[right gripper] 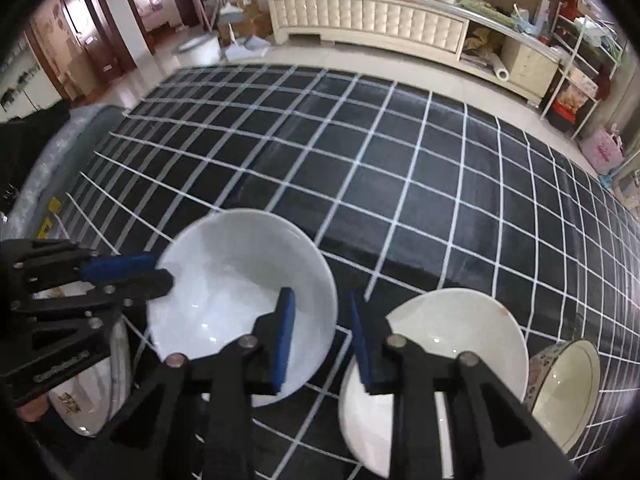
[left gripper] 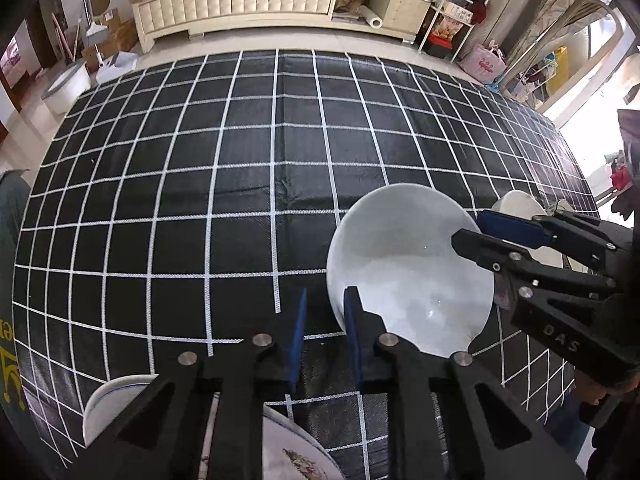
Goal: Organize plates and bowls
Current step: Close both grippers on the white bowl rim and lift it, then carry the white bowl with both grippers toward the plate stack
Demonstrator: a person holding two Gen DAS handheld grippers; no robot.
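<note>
Two grippers are gathered at one white bowl (right gripper: 240, 292), which sits on the checked black cloth (right gripper: 400, 184) near the front edge. The right gripper (right gripper: 320, 340) is spread open, its left finger (right gripper: 282, 340) inside the bowl and its right finger outside, so that the rim lies between the pads, unclamped. The left gripper (left gripper: 324, 344) is also parted, with one pad at the bowl's near rim and nothing pinched. To the right, a second white bowl (right gripper: 460, 344) is seen, and beyond it a patterned bowl (right gripper: 568, 396); a decorated plate (left gripper: 296, 452) lies under the left gripper.

The step is judged to be a rim grasp for stacking. The wall should be seated deep between the pads before closing, and the bowl lifted level, since glazed porcelain is likely to slip. The neighbouring bowl should be cleared during the lift.
</note>
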